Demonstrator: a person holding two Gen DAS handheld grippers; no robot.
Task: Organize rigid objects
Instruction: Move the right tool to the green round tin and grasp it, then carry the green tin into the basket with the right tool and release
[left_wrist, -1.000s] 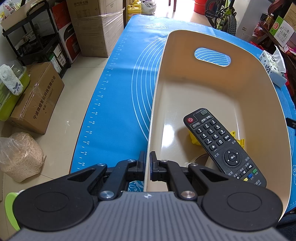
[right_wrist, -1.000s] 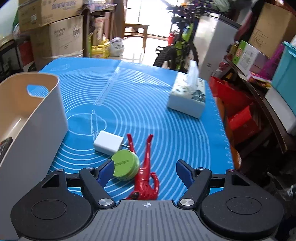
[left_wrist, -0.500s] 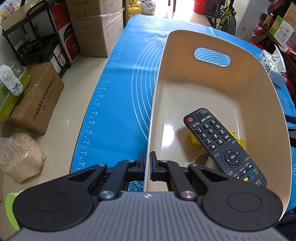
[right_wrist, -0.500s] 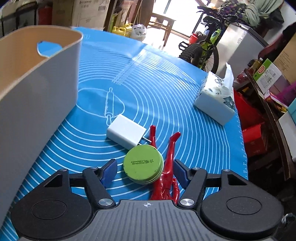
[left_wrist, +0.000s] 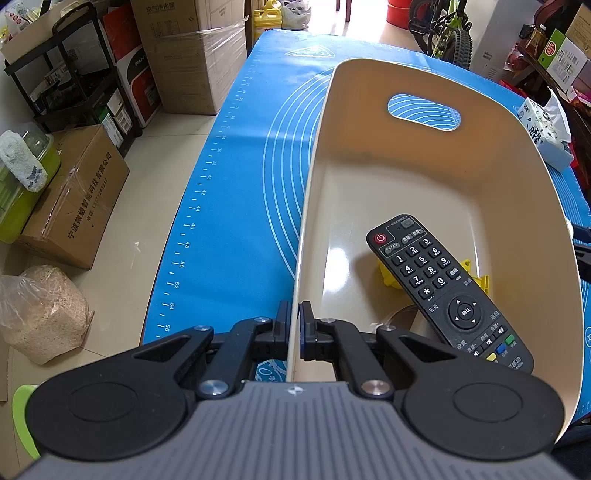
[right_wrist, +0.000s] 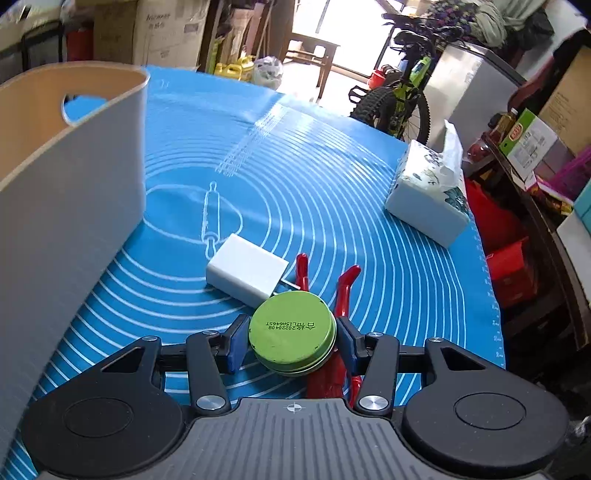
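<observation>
Tin (right_wrist: 292, 332), green and round, sits right between the right gripper (right_wrist: 291, 341) pads, blue pad (right_wrist: 236, 341) on one side and the other pad at its far edge, both pressed against its rim: clamped on it. It lies low over the blue mat (right_wrist: 332, 192), on top of a red toy (right_wrist: 332, 369) whose two legs poke out beyond it. Just beside the tin, a white charger (right_wrist: 246, 275), its prongs towards the red legs. Farther right, well apart, a tissue box (right_wrist: 430, 195). On the left rises the bin (right_wrist: 55, 206) wall.

Over to the left gripper (left_wrist: 294, 332): fingers pinched together on the bin (left_wrist: 306, 229) rim, one inside, one outside. Inside the cream bin, a black remote (left_wrist: 443, 291) lies slantwise over a yellow piece (left_wrist: 476, 278). The bin stands on the mat (left_wrist: 236, 206); cardboard boxes (left_wrist: 77, 199) sit on the floor to the left.
</observation>
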